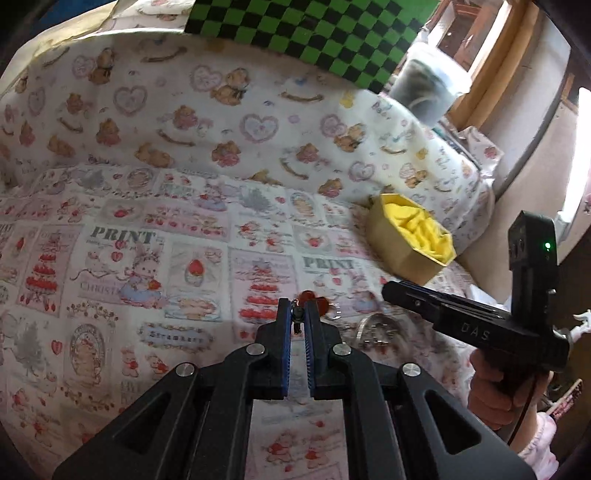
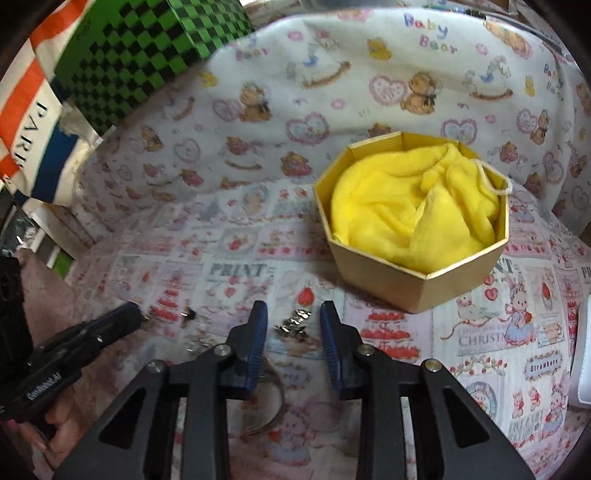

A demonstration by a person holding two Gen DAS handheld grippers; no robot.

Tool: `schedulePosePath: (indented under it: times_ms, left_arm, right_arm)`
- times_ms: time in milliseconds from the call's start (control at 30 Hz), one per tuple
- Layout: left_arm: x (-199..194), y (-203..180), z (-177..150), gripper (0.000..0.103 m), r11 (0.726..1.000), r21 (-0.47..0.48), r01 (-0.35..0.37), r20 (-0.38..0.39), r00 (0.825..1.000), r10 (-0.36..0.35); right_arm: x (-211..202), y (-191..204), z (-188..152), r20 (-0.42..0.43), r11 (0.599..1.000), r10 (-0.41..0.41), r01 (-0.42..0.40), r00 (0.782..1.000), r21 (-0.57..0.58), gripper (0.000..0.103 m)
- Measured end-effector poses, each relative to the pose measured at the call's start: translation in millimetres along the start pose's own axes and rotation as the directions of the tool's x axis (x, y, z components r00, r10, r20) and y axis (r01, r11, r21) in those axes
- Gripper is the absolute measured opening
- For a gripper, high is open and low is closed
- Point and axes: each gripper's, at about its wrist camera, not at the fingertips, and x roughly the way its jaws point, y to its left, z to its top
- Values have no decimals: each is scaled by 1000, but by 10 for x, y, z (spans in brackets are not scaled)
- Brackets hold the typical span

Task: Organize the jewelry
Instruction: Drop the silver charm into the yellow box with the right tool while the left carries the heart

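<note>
My left gripper (image 1: 297,308) is nearly shut on a small dark earring (image 1: 296,316) with a metal hook, just above the printed cloth. A red bead piece (image 1: 314,300) lies right behind its tips. A silver ring-shaped piece (image 1: 376,326) lies to the right. My right gripper (image 2: 293,312) is open, with a silver jewelry piece (image 2: 293,323) on the cloth between its fingers. A silver bangle (image 2: 271,402) lies under the left finger. The gold hexagonal box (image 2: 399,284) with yellow cloth (image 2: 410,206) stands ahead right; it also shows in the left wrist view (image 1: 402,254).
The other gripper shows in each view: the right one (image 1: 472,321), the left one (image 2: 74,339). A small dark piece (image 2: 189,314) lies on the cloth. A green checkered box (image 1: 306,33) and a clear tub (image 1: 424,85) stand behind a raised bear-print fold.
</note>
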Motion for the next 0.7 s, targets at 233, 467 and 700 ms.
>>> schedulePosePath:
  times_ms: [233,467,700]
  left_arm:
    - [-72,-72,-47,6,998,14,55,20,998,-56]
    - [-518,-416,-36,6,985,167,37,208,975,-72]
    - [-571,-797,276,6,979,198,49,215,972,-92]
  right_arm:
    - [-112,-75,-45,41,1000,10,-10,999,1,20]
    - [-587,-249,55,176,998,57,-58,983,0,19]
    - [-794,-705,193,235,981,115,-148,965,128,19]
